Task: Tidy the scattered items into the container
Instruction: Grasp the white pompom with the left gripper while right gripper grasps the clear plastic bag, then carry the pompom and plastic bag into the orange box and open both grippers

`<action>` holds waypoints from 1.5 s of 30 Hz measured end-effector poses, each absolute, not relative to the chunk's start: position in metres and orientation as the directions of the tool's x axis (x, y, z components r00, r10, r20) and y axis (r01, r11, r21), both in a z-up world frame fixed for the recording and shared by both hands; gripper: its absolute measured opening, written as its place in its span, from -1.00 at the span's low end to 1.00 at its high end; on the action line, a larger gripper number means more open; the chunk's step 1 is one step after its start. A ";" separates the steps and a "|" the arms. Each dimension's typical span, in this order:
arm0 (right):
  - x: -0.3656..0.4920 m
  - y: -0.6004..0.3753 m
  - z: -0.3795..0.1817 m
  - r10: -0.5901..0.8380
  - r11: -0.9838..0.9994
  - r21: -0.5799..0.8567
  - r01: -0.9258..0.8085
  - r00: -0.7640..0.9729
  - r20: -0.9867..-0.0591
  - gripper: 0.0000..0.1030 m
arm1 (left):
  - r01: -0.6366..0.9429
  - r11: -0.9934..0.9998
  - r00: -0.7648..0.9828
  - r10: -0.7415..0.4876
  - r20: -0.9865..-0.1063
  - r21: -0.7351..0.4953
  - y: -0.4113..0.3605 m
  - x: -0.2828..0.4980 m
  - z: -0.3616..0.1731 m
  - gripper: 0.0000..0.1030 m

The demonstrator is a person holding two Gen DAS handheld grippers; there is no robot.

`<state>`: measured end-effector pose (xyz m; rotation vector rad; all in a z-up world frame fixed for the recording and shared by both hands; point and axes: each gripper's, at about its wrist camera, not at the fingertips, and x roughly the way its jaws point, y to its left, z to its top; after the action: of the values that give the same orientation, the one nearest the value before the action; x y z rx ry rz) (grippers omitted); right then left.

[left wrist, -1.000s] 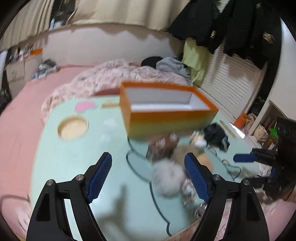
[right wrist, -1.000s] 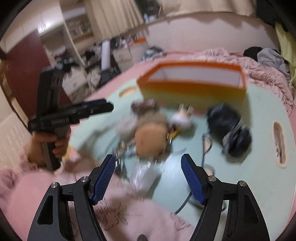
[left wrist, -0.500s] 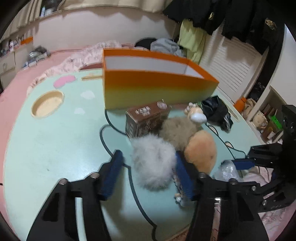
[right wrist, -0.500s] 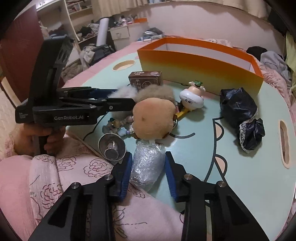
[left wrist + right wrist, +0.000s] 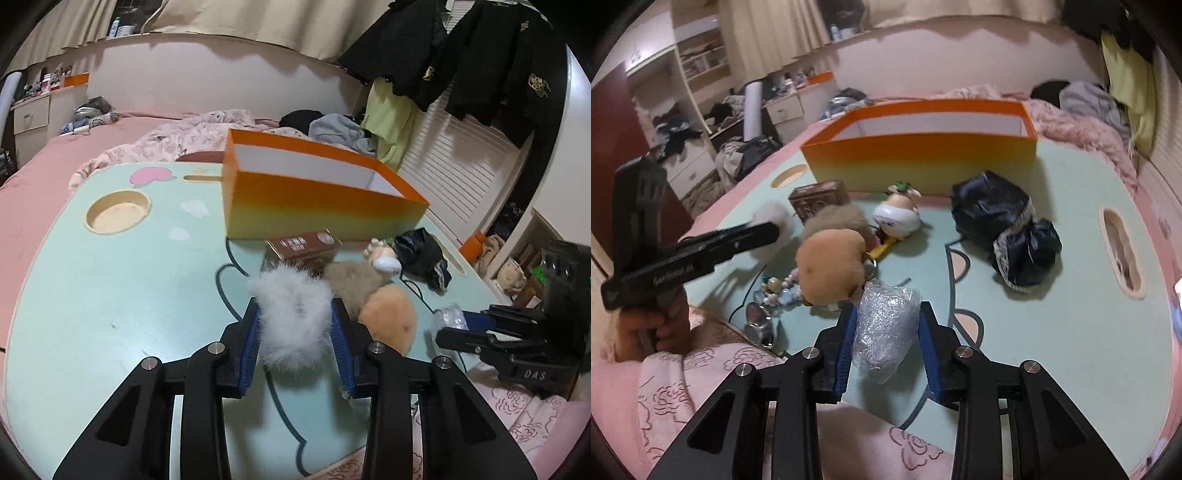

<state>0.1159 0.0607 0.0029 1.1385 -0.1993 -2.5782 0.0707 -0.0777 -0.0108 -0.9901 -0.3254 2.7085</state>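
Note:
My left gripper (image 5: 295,325) is shut on a white fluffy pom-pom (image 5: 293,317), held just above the mint-green table (image 5: 110,295). My right gripper (image 5: 886,328) is shut on a crumpled clear plastic bag (image 5: 884,328) near the table's front edge. The orange open box (image 5: 317,199) stands at the back, also in the right wrist view (image 5: 923,155). Loose in front of it lie a brown box (image 5: 820,197), a tan pom-pom (image 5: 836,218), an orange plush (image 5: 831,266), a small figurine (image 5: 897,216) and a black cloth bundle (image 5: 1004,229).
A bead string (image 5: 779,291) and a small metal piece (image 5: 759,325) lie by the front left edge. A round cup recess (image 5: 118,216) is at the table's left. Pink bedding (image 5: 701,398) surrounds the table. Clothes hang on the right (image 5: 480,74).
Both grippers have closed: the left on the white pom-pom, the right on the plastic bag. Both items have lifted slightly off the table.

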 end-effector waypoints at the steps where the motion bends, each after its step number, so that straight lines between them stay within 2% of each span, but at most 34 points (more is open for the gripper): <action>1: 0.118 0.062 0.003 -0.336 -0.942 0.252 0.223 -0.634 -0.696 -0.39 | -0.145 -0.948 -0.741 0.294 -0.603 -0.283 -0.075 0.071 -0.012 -0.28; 7: 0.121 0.064 0.005 -0.323 -0.946 0.244 0.212 -0.642 -0.695 -0.39 | -0.154 -0.960 -0.771 0.264 -0.580 -0.232 -0.067 0.079 -0.005 -0.28; 23: 0.115 0.077 0.018 -0.299 -0.953 0.246 0.177 -0.688 -0.662 -0.39 | -0.140 -0.971 -0.792 0.226 -0.567 -0.191 -0.067 0.072 0.010 -0.28; 33: 0.067 0.089 0.068 -0.280 -0.958 0.220 0.186 -0.786 -0.552 -0.39 | -0.168 -0.971 -0.820 0.234 -0.523 -0.172 -0.063 0.025 0.056 -0.28; 36: 0.037 0.099 0.081 -0.328 -0.937 0.284 0.202 -0.785 -0.525 -0.38 | -0.171 -0.966 -0.811 0.249 -0.529 -0.192 -0.062 -0.001 0.069 -0.28; 39: -0.002 0.110 0.082 -0.388 -0.901 0.390 0.189 -0.753 -0.532 -0.38 | -0.163 -0.967 -0.816 0.243 -0.524 -0.195 -0.060 -0.025 0.077 -0.28; 45: -0.053 0.114 0.063 -0.322 -0.922 0.373 0.099 -0.732 -0.601 -0.38 | -0.138 -0.979 -0.782 0.200 -0.591 -0.149 -0.052 -0.072 0.062 -0.28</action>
<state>-0.0528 0.1135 0.0633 1.0187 -0.4688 -2.6869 -0.0723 -0.0515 0.0615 -0.9458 -0.1458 2.8030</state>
